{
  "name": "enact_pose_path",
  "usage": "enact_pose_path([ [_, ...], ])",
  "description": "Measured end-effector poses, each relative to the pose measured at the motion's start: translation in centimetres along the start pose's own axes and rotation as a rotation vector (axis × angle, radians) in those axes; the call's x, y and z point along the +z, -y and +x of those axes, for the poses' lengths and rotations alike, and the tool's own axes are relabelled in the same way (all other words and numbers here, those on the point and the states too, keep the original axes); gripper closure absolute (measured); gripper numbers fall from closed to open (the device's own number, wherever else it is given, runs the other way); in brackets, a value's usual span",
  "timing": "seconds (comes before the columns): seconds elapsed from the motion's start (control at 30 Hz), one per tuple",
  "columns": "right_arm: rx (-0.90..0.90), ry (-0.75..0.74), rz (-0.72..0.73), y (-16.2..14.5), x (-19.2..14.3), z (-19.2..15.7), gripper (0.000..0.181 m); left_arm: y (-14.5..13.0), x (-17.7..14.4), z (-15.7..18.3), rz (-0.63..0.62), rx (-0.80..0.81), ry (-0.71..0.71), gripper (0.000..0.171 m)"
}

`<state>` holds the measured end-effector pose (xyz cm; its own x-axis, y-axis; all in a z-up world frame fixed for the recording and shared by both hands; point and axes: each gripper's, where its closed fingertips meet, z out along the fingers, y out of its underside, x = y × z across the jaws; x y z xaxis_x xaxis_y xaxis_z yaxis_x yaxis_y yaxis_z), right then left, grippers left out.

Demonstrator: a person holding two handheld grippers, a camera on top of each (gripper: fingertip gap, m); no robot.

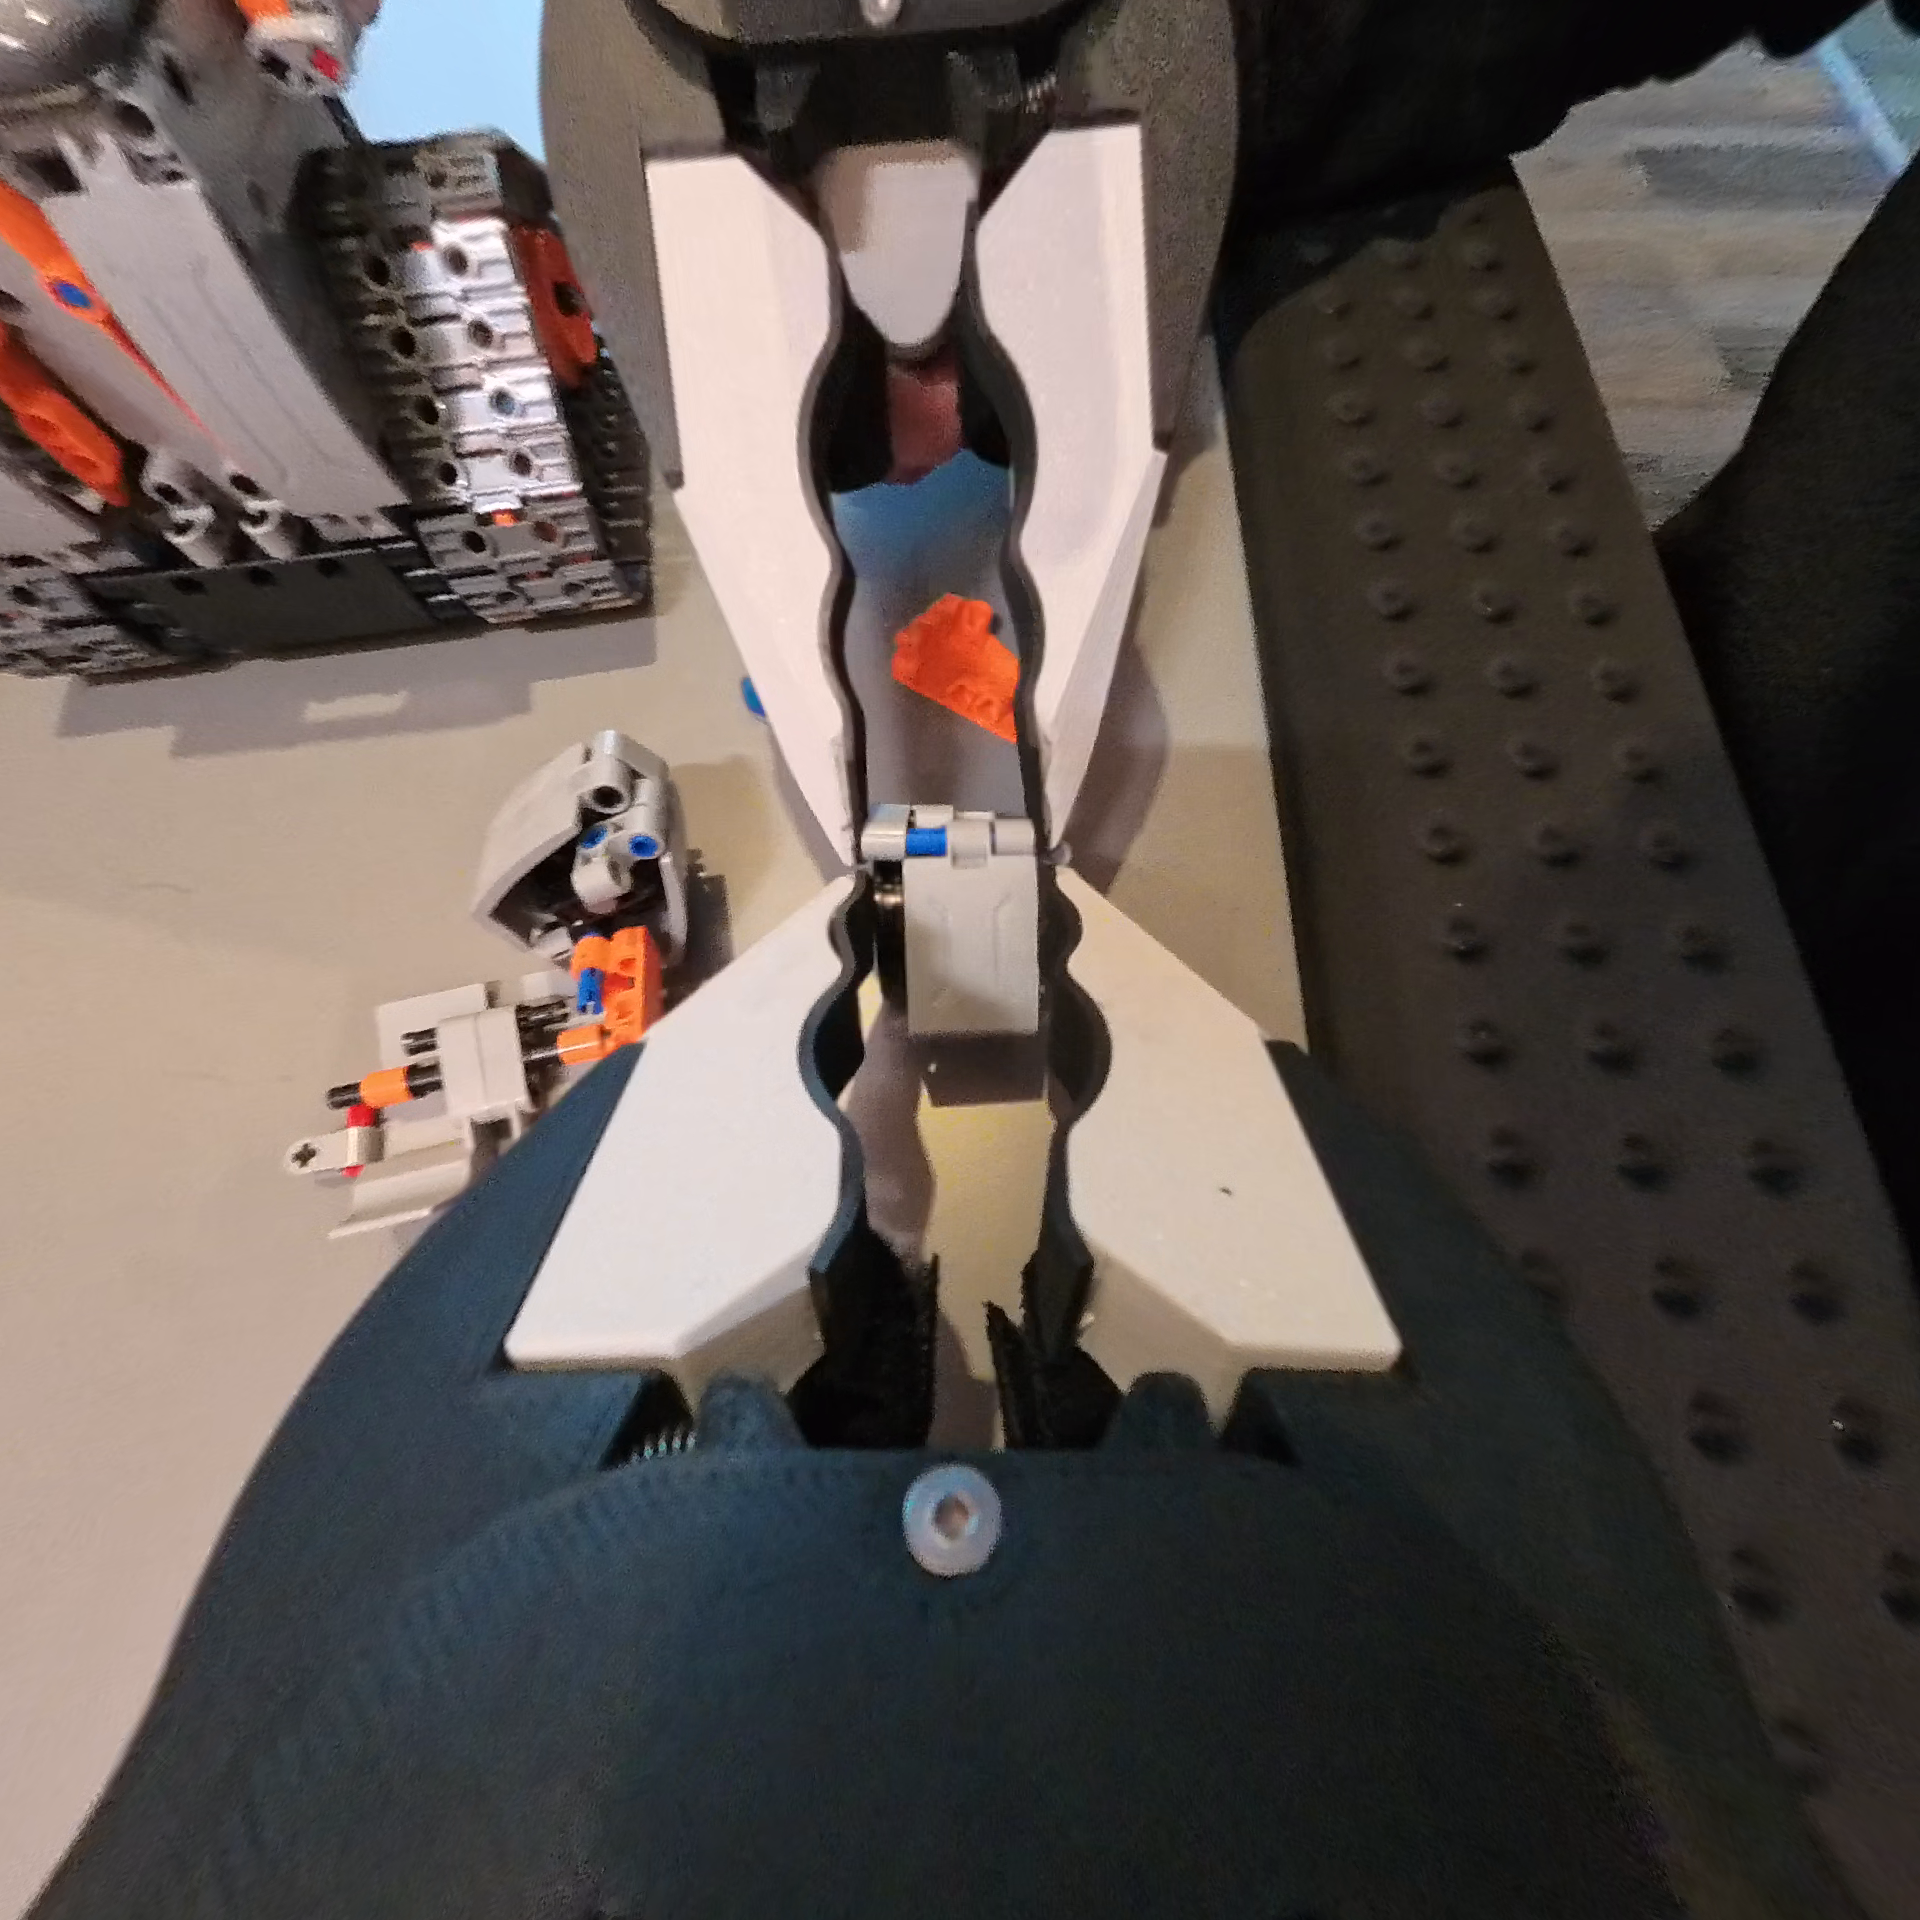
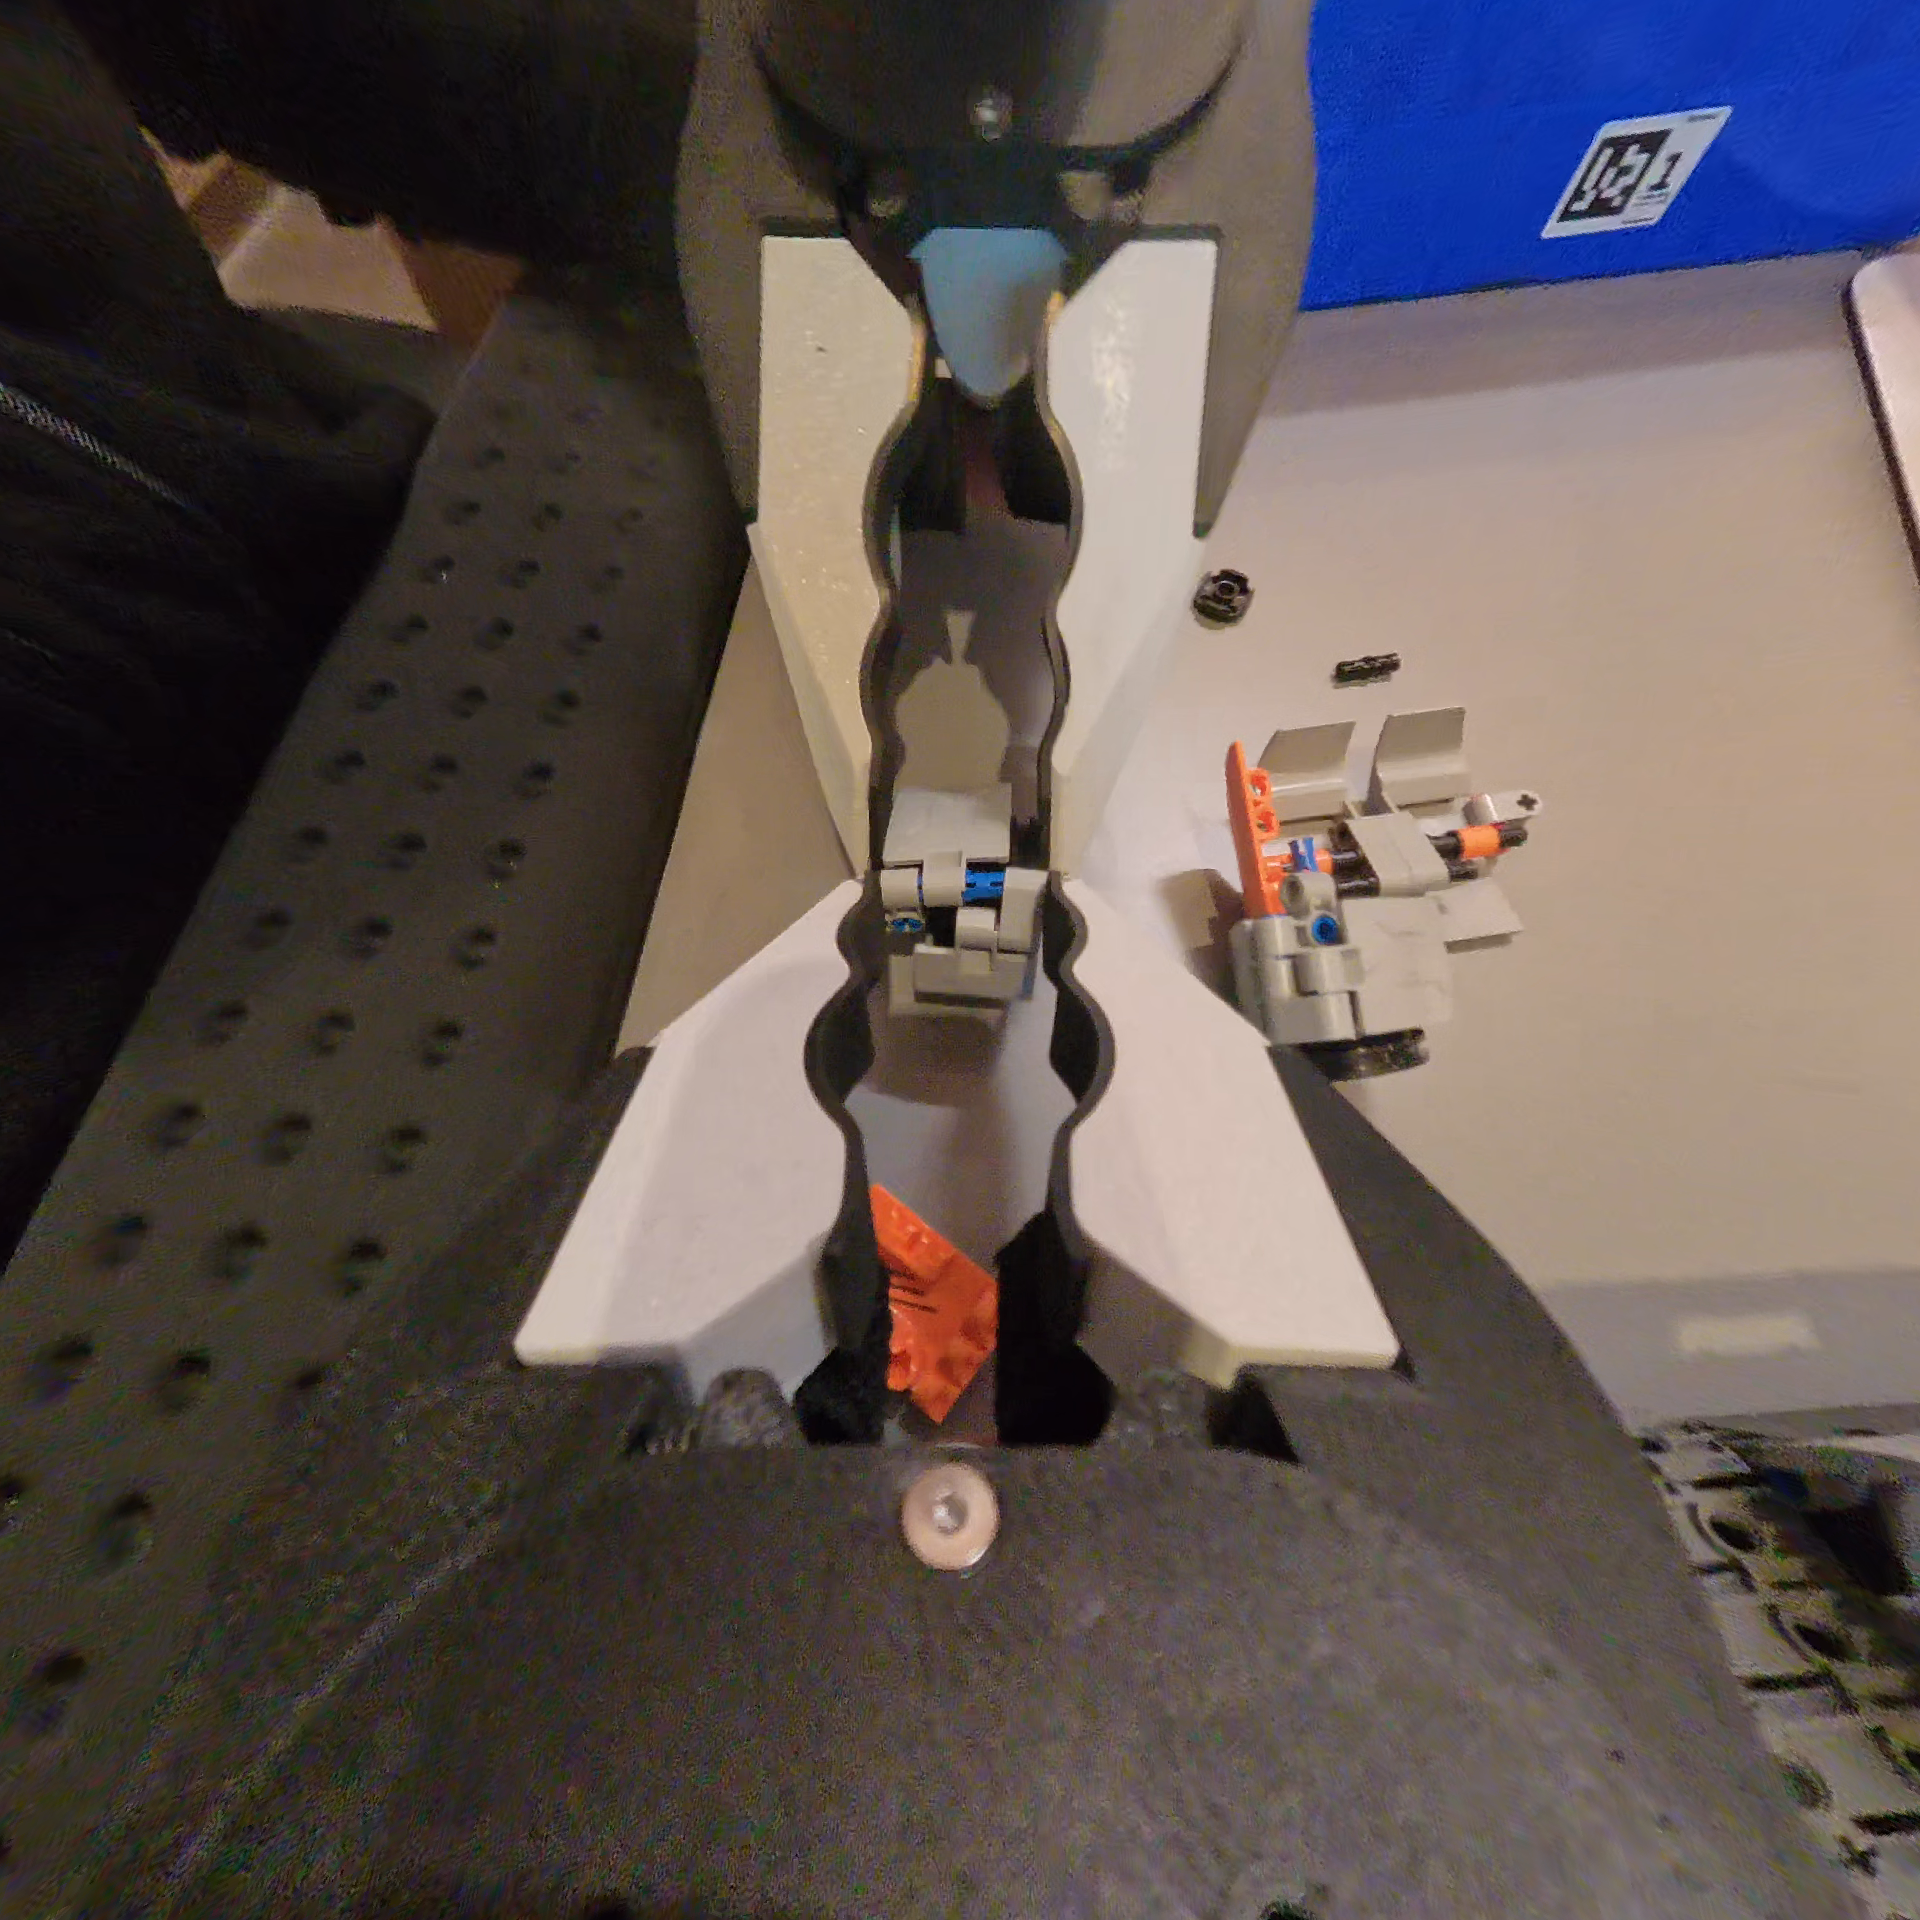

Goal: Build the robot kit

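Observation:
My two grippers meet tip to tip above a beige table. In the left wrist view my left gripper (image 1: 956,868) is shut on a small grey brick assembly (image 1: 971,961) with a blue pin on top. The white fingers (image 1: 1091,520) of the right gripper come in from the top. In the right wrist view my right gripper (image 2: 956,883) is shut on the same grey assembly (image 2: 956,935) from the other end. A loose orange brick (image 1: 956,665) lies on the table under the fingers; it also shows in the right wrist view (image 2: 935,1309).
A large grey, black and orange tracked model (image 1: 312,395) stands at upper left. A grey and orange sub-assembly (image 1: 582,935) lies beside the grippers, also in the right wrist view (image 2: 1351,904). A black perforated strip (image 1: 1507,831) runs along the table. A black round piece (image 2: 1224,594) and pin (image 2: 1366,666) lie loose. Both grippers' tips are close together, under 4 cm apart.

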<state>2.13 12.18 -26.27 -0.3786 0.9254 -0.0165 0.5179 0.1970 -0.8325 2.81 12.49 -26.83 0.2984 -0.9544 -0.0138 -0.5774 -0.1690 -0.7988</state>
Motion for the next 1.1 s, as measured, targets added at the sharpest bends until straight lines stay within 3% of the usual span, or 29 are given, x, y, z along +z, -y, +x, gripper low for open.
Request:
enact_pose_path([
  [0.47, 0.124, 0.031, 0.037, -0.1, -0.2, 0.6, 0.153, -0.4, -0.2, -0.6, -0.018, -0.029, 0.029, 0.145],
  [1.1, -0.024, -0.057, -0.013, 0.1, 0.4, 0.3, 0.154, -0.9, 0.9, -0.3, -0.077, 0.031, 0.046, 0.146],
])
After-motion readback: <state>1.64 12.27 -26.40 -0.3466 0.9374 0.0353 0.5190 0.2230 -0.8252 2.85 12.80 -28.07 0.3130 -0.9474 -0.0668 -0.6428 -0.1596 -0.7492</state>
